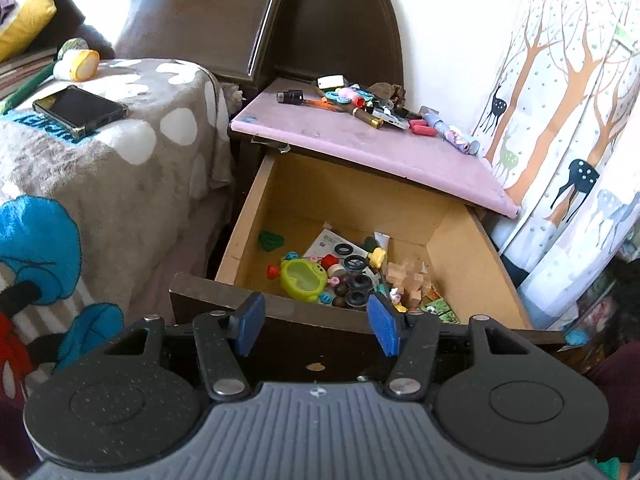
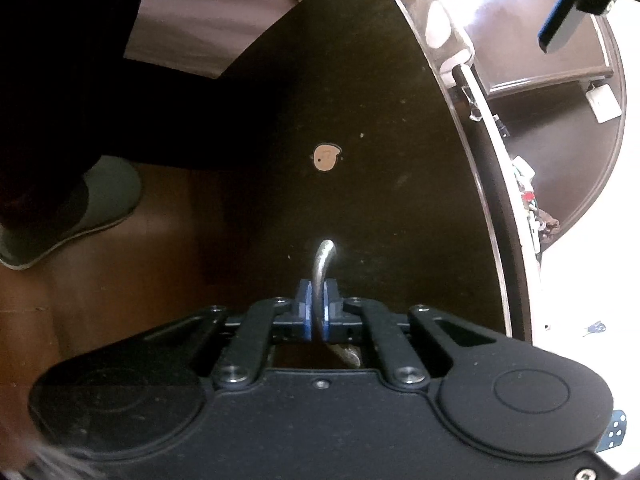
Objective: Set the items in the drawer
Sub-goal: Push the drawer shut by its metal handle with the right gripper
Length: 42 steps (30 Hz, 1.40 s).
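Note:
The nightstand drawer (image 1: 460, 248) stands pulled open, with small toys inside: a green frog toy (image 1: 302, 280), black rubber rings and wooden blocks. My left gripper (image 1: 317, 326) is open and empty, hovering above the drawer's dark front edge. More small items (image 1: 360, 106) lie on the pink nightstand top (image 1: 380, 148), among them a black cylinder, markers and a folded umbrella. My right gripper (image 2: 316, 310) is shut on the drawer's metal handle (image 2: 322, 260), seen against the dark drawer front (image 2: 360, 120).
A bed with a grey spotted blanket (image 1: 120, 152) lies left of the nightstand, with a phone (image 1: 80, 110) on it. A white curtain with deer print (image 1: 568, 128) hangs on the right. A slippered foot (image 2: 76, 212) stands on the wooden floor.

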Motion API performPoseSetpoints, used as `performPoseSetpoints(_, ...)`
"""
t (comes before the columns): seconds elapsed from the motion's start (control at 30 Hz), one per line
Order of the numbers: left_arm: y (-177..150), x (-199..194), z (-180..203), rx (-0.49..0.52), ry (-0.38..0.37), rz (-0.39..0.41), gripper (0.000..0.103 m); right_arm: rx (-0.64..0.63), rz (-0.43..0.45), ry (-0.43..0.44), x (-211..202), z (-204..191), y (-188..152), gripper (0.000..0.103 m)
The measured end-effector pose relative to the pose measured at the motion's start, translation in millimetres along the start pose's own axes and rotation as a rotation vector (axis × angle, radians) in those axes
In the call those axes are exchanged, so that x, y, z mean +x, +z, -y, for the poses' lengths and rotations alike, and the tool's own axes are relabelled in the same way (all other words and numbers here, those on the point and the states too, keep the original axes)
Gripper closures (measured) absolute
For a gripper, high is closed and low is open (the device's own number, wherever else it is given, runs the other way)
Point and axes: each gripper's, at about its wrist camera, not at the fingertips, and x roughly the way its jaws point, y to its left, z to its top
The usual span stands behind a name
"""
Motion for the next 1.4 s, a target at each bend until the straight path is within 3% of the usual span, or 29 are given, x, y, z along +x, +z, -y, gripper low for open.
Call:
performPoseSetpoints(0.4,5.8,14.1,-19.5,-0.063,-0.008,-0.027,0.047,0.039,-0.045,-0.005,21.9,23.0,4.3,0.103)
performPoseSetpoints(0.7,7.8,32.7,-28.0,-0.073,0.003,-0.064,0.047,0.015,-0.021,0.042,51.2,53.6,3.9,0.103)
performPoseSetpoints(1.4,8.9,63.0,-33.3,-0.052,0.023,-0.128,0.047,0.126,-0.130,0.040,140.1,125.2,16.0,0.103)
